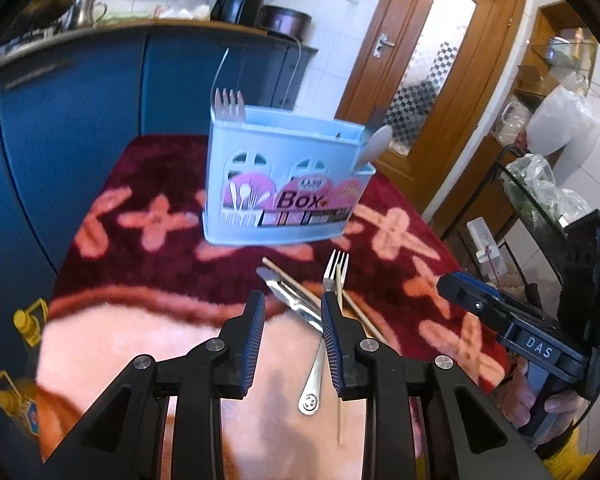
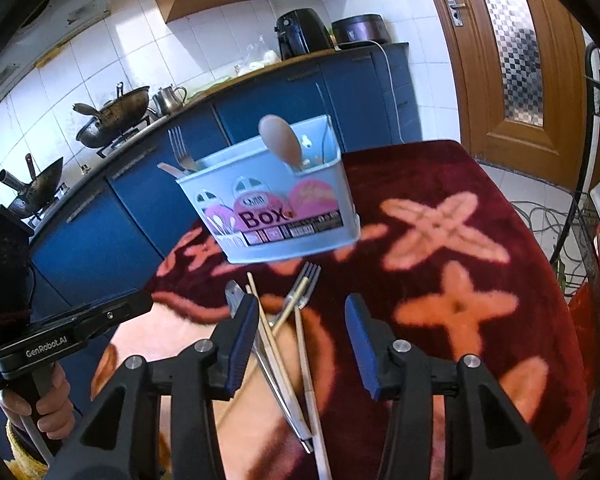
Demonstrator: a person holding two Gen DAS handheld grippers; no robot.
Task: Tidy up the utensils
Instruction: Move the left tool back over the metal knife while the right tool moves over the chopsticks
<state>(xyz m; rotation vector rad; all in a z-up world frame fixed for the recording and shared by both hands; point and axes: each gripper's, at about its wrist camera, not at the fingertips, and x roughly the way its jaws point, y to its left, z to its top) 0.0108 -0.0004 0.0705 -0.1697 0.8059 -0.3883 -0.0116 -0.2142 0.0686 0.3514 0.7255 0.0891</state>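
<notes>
A light blue utensil box [image 1: 284, 184] marked "Box" stands on the red flowered cloth [image 1: 140, 184]; it also shows in the right wrist view [image 2: 276, 216]. It holds a fork [image 1: 229, 106] at its left end and a wooden spoon [image 2: 282, 140] at its right end. In front of it lie a metal fork [image 1: 334, 276], a knife [image 1: 290, 300] and wooden chopsticks [image 1: 356, 316], crossed in a pile; the pile also shows in the right wrist view [image 2: 288, 344]. My left gripper [image 1: 293, 308] is open and empty just above the pile. My right gripper [image 2: 300, 312] is open and empty over it.
Blue kitchen cabinets [image 2: 112, 224] with woks [image 2: 112, 114] and a kettle stand behind the table. A wooden door [image 1: 424, 64] is at the far right. A wire rack [image 1: 540, 200] with bags stands at the table's right.
</notes>
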